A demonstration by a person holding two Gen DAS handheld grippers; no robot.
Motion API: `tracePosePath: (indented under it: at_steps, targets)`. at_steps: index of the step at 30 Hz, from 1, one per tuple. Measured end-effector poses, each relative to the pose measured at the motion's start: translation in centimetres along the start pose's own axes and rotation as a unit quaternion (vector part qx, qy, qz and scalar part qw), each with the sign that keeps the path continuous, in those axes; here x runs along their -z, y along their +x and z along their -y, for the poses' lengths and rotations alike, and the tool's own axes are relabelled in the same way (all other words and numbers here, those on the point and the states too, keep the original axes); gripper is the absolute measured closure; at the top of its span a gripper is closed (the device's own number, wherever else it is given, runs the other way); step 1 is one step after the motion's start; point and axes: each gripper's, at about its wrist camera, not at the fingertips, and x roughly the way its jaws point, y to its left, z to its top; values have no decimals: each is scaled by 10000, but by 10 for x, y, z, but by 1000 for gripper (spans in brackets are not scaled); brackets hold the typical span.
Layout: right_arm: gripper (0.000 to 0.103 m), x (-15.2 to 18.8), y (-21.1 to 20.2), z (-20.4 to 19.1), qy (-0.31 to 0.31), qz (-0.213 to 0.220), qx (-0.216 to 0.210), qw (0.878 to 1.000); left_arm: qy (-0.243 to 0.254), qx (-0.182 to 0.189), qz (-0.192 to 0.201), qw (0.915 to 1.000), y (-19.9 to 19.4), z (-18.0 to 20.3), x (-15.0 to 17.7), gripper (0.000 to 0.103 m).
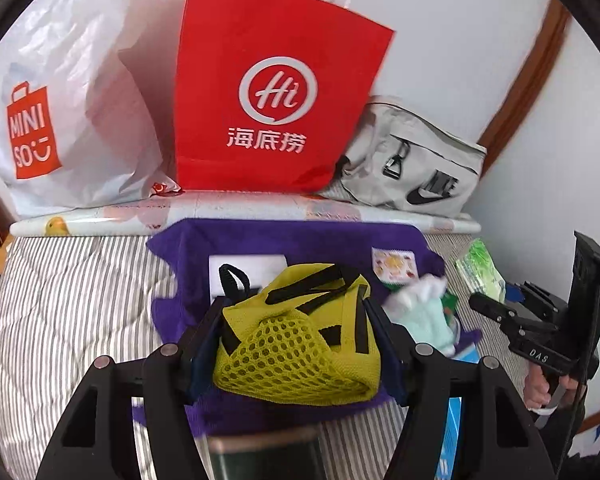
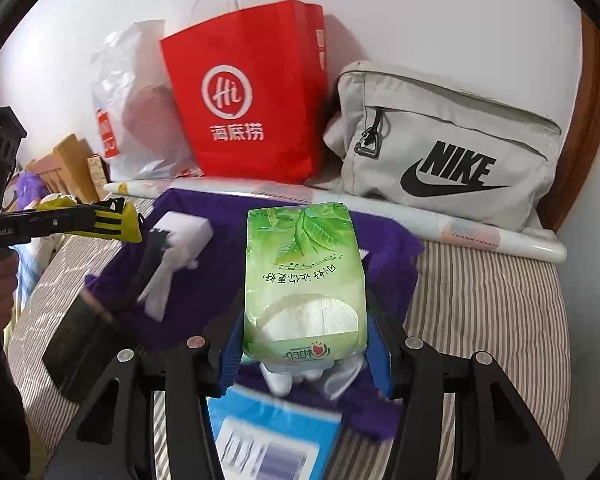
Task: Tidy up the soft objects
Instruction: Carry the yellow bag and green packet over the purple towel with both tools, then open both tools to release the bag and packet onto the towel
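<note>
Two claws, each carrying a soft thing above a striped bed (image 2: 480, 292)

At lower centre of its own view, the left claw (image 1: 300, 340) clamps a yellow mesh bag (image 1: 296, 344) over a purple towel (image 1: 300, 240); the right claw (image 2: 304, 344) grips a green tissue pack (image 2: 304, 276).

The bed (image 2: 480, 292) wears a grey-striped cover. A purple towel (image 1: 300, 236) is spread across its middle. Along the wall side lies a patterned roll (image 2: 500, 238), with a white plastic bag (image 1: 80, 100), a red paper bag (image 1: 276, 60) and a grey pouch (image 2: 440, 128) behind it.
</note>
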Motion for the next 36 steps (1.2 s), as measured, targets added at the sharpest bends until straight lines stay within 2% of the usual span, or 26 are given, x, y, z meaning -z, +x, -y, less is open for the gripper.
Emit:
tracePosePath:
  at_steps: [4,9,16,19,27,29,31,36]
  targets:
    - [51,-11,23,4,42,-147,-31,9999,-92,-56,-38,9999,19,-5,-13,39]
    - [51,-10,49,-2,3,-404,-115,9991,-321,67,-169,9993,44,-13,-23,39]
    - [50,-7,73,-4,-53,-688,-249,9973,-78,21,-420,9991,77,-4,-25,36]
    - [50,-6,79,-2,-37,-778,-314,9965,-19,89,-354,9993,78,-5,-25,35]
    - [49,-7,84,-5,-80,-843,-362,9957,238,90,-620,9978,83,1,-18,28]
    - [47,-7,83,-7,-130,-854,-356,9956,255,38,-658,9975,83,2,-16,25]
    - [41,-6,83,-8,-191,-866,-293,9956,198,7,-686,9974,82,0,-15,22]
    - [35,-7,78,-9,-271,-836,-40,9961,-68,157,-684,9975,71,-8,-11,22]
